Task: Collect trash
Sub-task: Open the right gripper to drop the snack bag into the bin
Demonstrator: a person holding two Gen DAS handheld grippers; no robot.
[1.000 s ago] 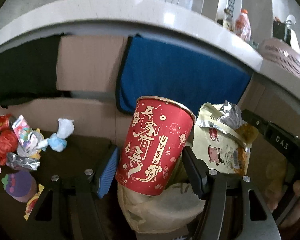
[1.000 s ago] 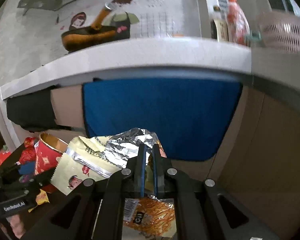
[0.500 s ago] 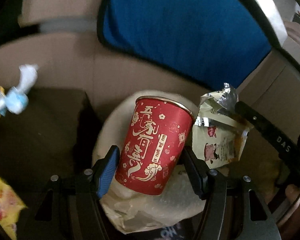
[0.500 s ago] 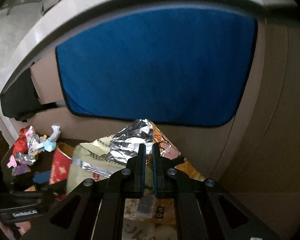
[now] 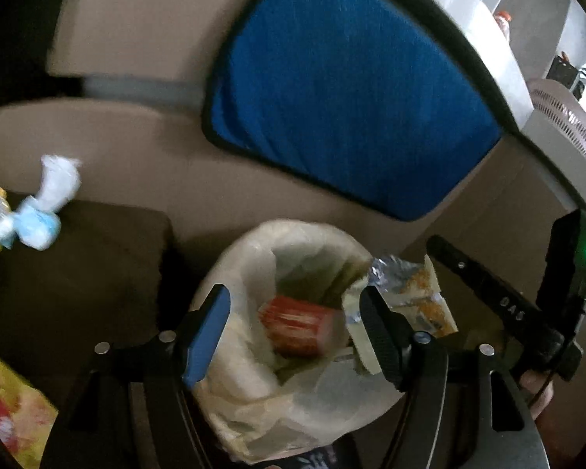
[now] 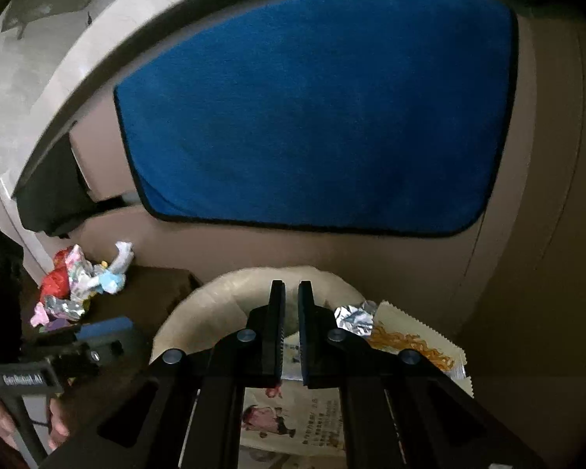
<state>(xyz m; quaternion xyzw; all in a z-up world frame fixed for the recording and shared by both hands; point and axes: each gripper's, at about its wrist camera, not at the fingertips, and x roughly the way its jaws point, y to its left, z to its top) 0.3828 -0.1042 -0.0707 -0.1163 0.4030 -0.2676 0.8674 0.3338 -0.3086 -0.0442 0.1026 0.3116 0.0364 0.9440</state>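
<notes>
Two grippers: both over the bin bag
Left gripper: jaws spread wide, holding nothing
Right gripper: fingers nearly closed, pinching a snack packet
Bin bag: red cup lying inside
Dark table: loose wrappers heaped at its far left

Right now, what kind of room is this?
Probably a home kitchen or dining corner. A pale countertop carries a bottle and a pink basket, a blue towel hangs below, and a lined trash bin stands beside a dark table.
</notes>
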